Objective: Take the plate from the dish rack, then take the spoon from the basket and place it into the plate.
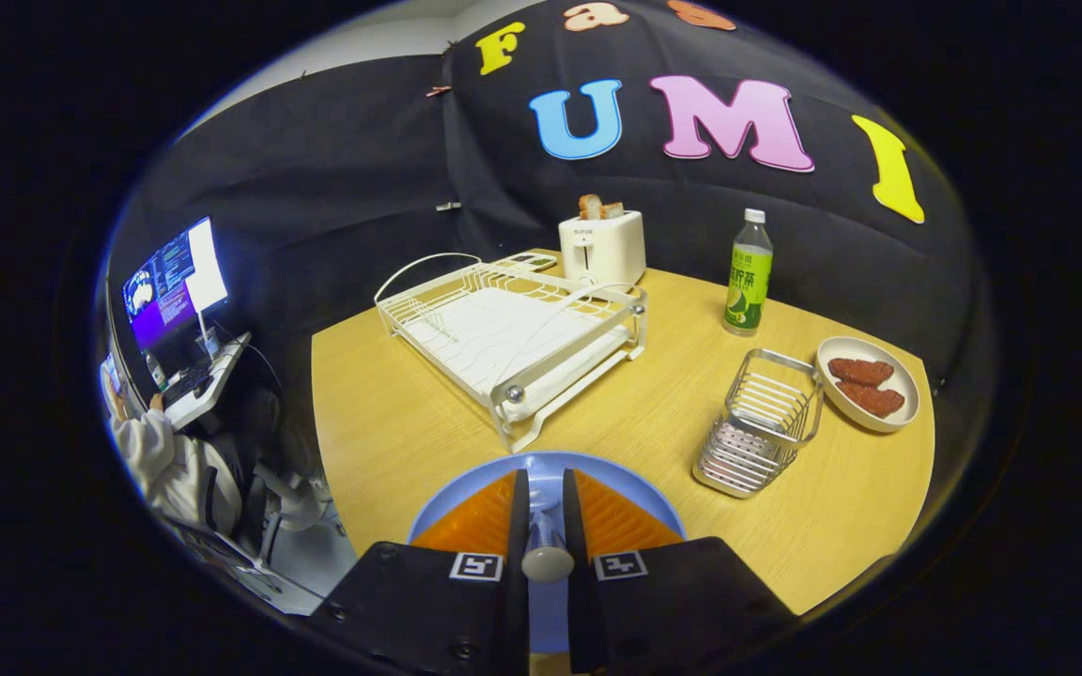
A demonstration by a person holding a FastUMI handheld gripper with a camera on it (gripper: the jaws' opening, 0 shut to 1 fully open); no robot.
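In the gripper view, we are looking along the 2 fingers of the gripper (546, 512), and they are standing close together, pinching the handle of the spoon (547, 561) between them. The spoon's rounded end is showing just behind the fingers, toward the camera; its bowl is hidden from us. Directly under the fingers, we are seeing the blue plate (546, 467) lying on the wooden table (391, 413), its rim curving around the fingertips on both sides.

Just beyond the plate, the white dish rack (513, 333) is standing on the table. To the right of the fingers, near the plate but apart from it, the wire basket (759, 422) is sitting upright. We are noticing a small white dish (868, 383) carrying 2 reddish-brown pieces of food, touching or nearly touching the basket's far right corner.

Farther back, a green bottle (748, 277) with a white cap is standing upright, and a white toaster (602, 246) with bread in its slot is sitting behind the rack, near the booth's wall. Off the table to the left, a person (170, 460) in a light top is sitting at a desk with a lit monitor (175, 282).
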